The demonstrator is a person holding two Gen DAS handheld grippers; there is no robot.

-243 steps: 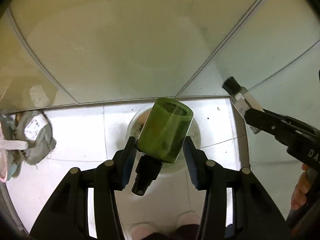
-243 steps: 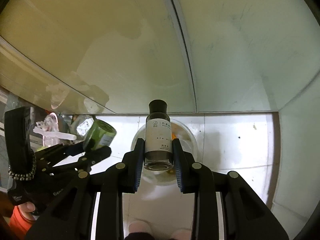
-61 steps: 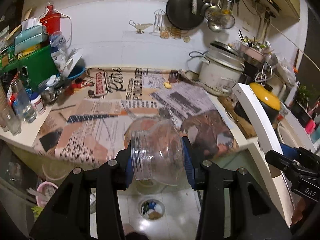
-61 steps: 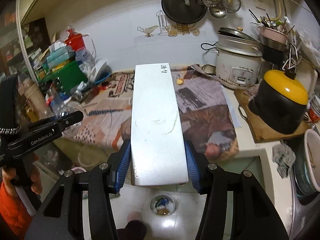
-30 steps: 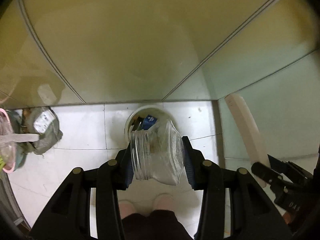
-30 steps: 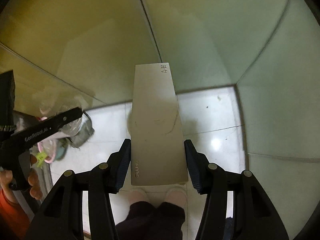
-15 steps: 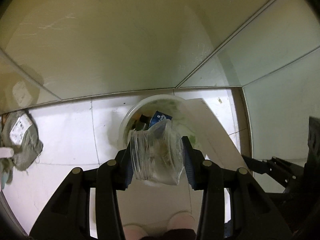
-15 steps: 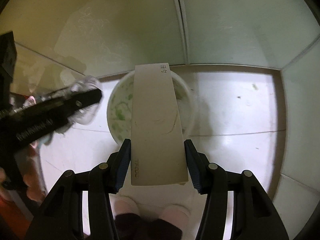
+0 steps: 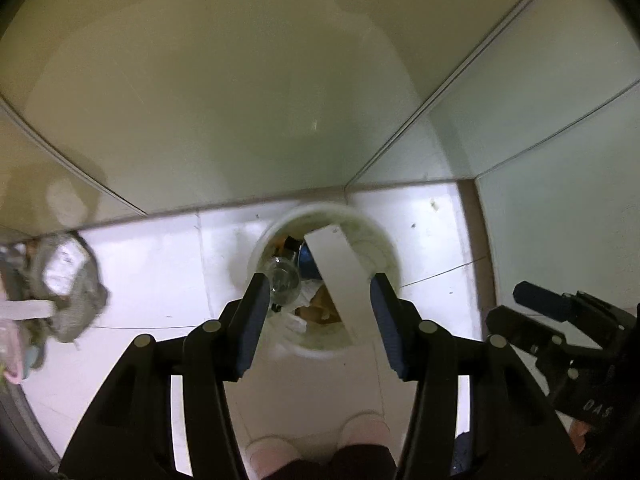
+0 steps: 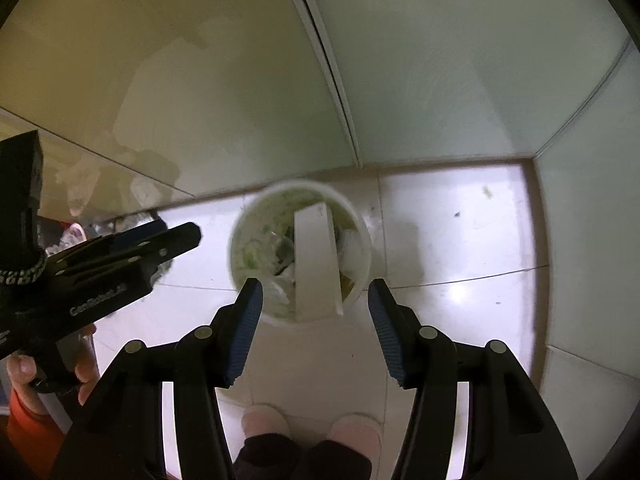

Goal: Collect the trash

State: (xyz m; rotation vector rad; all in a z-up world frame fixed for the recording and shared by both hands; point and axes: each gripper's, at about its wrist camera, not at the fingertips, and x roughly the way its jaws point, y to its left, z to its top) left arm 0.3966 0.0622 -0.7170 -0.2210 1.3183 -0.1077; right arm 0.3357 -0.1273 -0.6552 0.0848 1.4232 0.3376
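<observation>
white floor tiles [image 10: 460, 240] hold the bin [image 10: 360, 276], flat box [image 10: 316, 264] leaning lengthwise inside; both tools empty, left opening.

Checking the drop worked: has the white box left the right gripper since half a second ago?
Yes. The white box has dropped from between the right gripper pads into the bin on the floor, its near end sticking over the rim.

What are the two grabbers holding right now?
Nothing. The left gripper, its jaws opening, and the right gripper are both empty; the clear jar and white box sit in the bin.
</observation>
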